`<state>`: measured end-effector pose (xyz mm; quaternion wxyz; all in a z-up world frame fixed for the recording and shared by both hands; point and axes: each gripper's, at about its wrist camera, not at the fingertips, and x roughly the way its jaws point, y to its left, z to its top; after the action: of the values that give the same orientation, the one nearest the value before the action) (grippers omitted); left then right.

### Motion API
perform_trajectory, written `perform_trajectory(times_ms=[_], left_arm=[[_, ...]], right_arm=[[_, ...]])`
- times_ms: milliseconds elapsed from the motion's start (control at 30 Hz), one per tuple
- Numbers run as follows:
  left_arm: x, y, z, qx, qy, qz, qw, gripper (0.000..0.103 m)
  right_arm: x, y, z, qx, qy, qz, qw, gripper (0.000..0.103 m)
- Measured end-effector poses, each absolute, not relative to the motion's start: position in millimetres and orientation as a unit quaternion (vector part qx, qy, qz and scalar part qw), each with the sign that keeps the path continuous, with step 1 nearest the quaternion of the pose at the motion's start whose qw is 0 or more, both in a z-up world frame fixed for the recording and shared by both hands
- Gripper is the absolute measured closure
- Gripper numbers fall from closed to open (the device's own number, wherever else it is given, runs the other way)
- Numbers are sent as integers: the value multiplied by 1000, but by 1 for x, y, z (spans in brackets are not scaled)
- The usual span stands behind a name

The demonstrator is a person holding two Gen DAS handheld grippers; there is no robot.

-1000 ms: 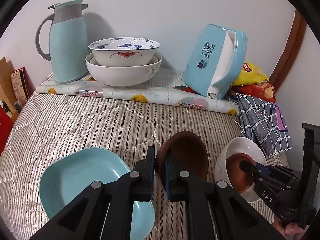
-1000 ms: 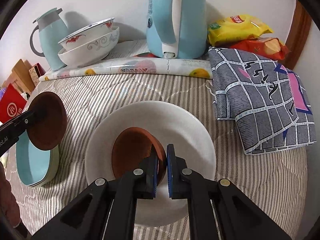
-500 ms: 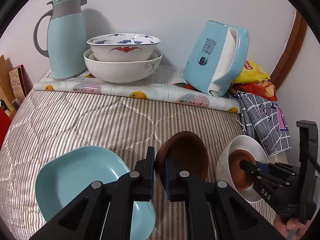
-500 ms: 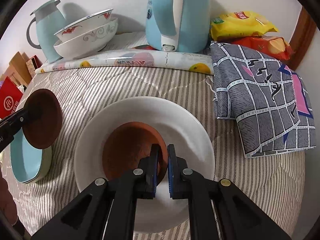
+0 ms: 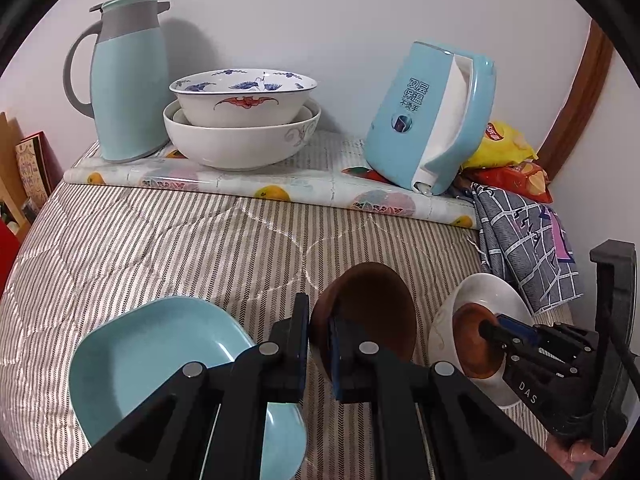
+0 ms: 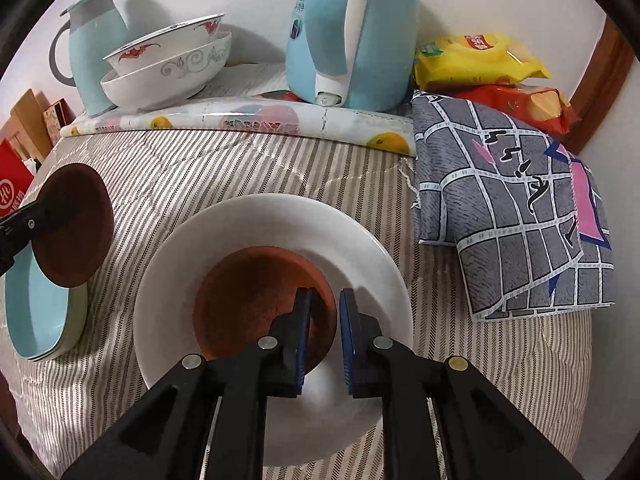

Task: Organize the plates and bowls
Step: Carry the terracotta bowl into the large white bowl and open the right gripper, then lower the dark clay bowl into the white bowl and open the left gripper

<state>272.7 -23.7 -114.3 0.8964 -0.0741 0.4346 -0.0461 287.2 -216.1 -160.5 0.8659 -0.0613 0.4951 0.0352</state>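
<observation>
My left gripper is shut on the rim of a dark brown wooden dish and holds it up, tilted, beside a light blue plate. That dish and the blue plate also show at the left of the right wrist view. My right gripper stands slightly open over a second brown dish, which lies in a white plate. Its rim sits between the jaws. The white plate and this dish show at the right of the left wrist view.
At the back, two stacked white bowls, a blue thermos jug and a blue kettle stand on a fruit-print mat. Snack bags and a grey checked cloth lie at the right. Striped quilt covers the surface.
My right gripper has opened a little and let the brown dish settle flat in the white plate. My left gripper holds its dish in nearly the same place.
</observation>
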Motion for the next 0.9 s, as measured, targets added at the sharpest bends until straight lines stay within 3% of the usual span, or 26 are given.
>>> perform_trajectory(times_ms=[900], left_arm=[[262, -107, -99, -33, 429, -104, 897, 94]], right_arm=[[243, -291, -120, 14, 440, 4, 898, 88]])
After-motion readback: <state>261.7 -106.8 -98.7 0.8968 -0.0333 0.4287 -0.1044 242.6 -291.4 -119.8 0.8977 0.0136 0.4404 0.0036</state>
